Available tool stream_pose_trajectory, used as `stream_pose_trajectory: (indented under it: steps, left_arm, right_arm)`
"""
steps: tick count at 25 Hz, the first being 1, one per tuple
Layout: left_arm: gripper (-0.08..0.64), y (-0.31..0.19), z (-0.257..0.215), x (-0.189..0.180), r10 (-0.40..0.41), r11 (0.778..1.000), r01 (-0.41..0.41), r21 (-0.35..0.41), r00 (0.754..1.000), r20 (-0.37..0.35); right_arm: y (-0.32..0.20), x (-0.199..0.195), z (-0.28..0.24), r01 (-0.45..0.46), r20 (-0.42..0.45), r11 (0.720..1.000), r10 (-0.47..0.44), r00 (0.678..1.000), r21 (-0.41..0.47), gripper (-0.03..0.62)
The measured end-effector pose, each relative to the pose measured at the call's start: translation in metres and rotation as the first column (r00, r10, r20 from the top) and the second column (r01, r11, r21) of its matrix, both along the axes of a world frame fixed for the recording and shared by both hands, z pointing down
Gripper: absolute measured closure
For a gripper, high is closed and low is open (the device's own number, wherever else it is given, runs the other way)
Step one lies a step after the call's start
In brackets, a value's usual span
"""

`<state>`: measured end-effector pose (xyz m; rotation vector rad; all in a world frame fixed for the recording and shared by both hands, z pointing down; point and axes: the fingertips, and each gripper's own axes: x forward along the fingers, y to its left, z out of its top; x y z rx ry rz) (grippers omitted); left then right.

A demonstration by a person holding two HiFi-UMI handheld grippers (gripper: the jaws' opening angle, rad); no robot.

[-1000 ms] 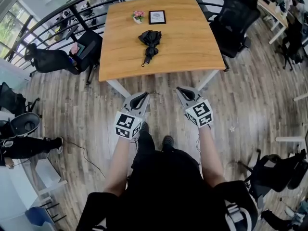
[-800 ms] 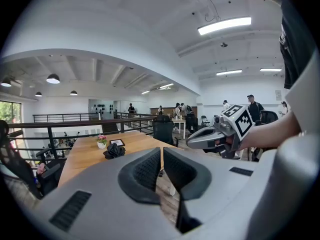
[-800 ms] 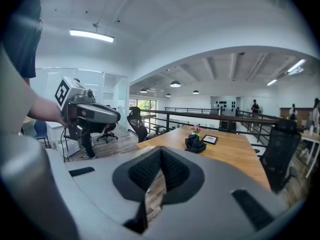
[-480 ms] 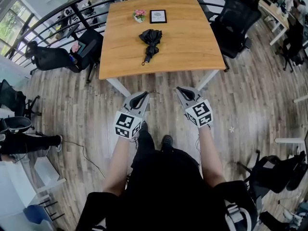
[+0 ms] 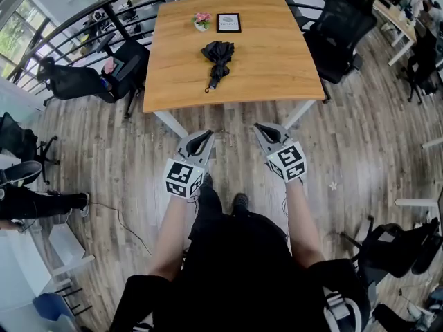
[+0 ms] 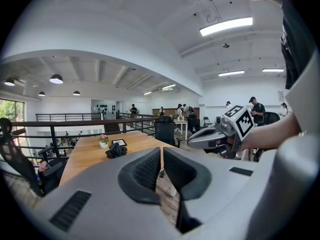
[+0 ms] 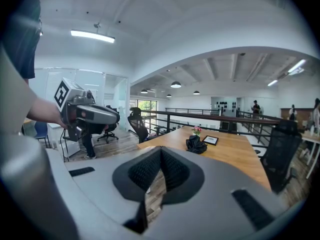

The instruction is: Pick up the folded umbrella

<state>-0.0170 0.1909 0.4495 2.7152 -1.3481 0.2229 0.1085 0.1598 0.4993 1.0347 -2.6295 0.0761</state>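
At the far left of the head view a black office chair (image 5: 73,85) stands on the wooden floor (image 5: 124,151), beside a curved black railing (image 5: 83,19). Next comes the wooden table (image 5: 277,75), its top on white legs. Near its far edge sits a small pot of pink flowers (image 5: 201,21), and just to the right of that a dark picture frame (image 5: 228,23). The folded umbrella (image 5: 217,55) lies in front of those two, roughly in the middle of the tabletop. It is black, with its bunched canopy toward the far side and its handle end pointing at the near edge (a small loop shows at that end). Nothing touches it.

The person (image 5: 235,268) stands short of the table, arms held out over the floor. The left gripper (image 5: 205,135) is near the table's near edge but not over it, well apart from the umbrella. In the left gripper view its two dark pads are pressed together with nothing between them, and the umbrella shows small on the table beyond. The right gripper (image 5: 263,127) is held level with the left one, with a gap between the two. Its jaws are also closed on each other and empty, as the right gripper view shows. To the right of the table a second black office chair (image 5: 339,26) stands by the tabletop's far right corner.
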Motion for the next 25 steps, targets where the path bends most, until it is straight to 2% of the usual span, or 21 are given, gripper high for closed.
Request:
stream_pose_trajectory:
  steps: [12,16,20,21,23,25]
  left_arm:
    - [0.528,-0.004,0.000,-0.006,0.001,1.000,-0.001,0.001,1.000,-0.016]
    - [0.526,-0.007,0.000,-0.009,-0.006,1.000,0.006,-0.002,0.999,-0.037]
    - [0.521,-0.011,0.001,-0.014,-0.008,1.000,0.008,-0.002,0.998,-0.057]
    - [0.507,-0.012,0.001,-0.015,-0.011,1.000,0.011,-0.004,0.998,-0.058]
    - [0.428,-0.015,0.003,-0.018,-0.014,1.000,0.013,-0.012,0.998,-0.060]
    - [0.420,-0.019,0.005,-0.021,-0.014,1.000,0.013,-0.016,0.998,-0.060]
  right_arm:
    - [-0.003,-0.004,-0.001,-0.006,0.005,1.000,0.006,1.000,-0.001,0.584]
    - [-0.002,-0.010,0.000,0.023,0.007,1.000,-0.023,1.000,-0.002,0.580]
    - [-0.004,-0.017,0.002,0.032,0.012,0.999,-0.032,0.999,0.003,0.513]
    - [-0.004,-0.018,0.002,0.032,0.013,0.999,-0.032,0.999,0.003,0.490]
    - [-0.007,-0.020,0.004,0.029,0.012,1.000,-0.029,0.999,0.002,0.435]
    - [-0.012,-0.022,0.004,0.023,0.011,1.000,-0.023,1.000,0.001,0.418]
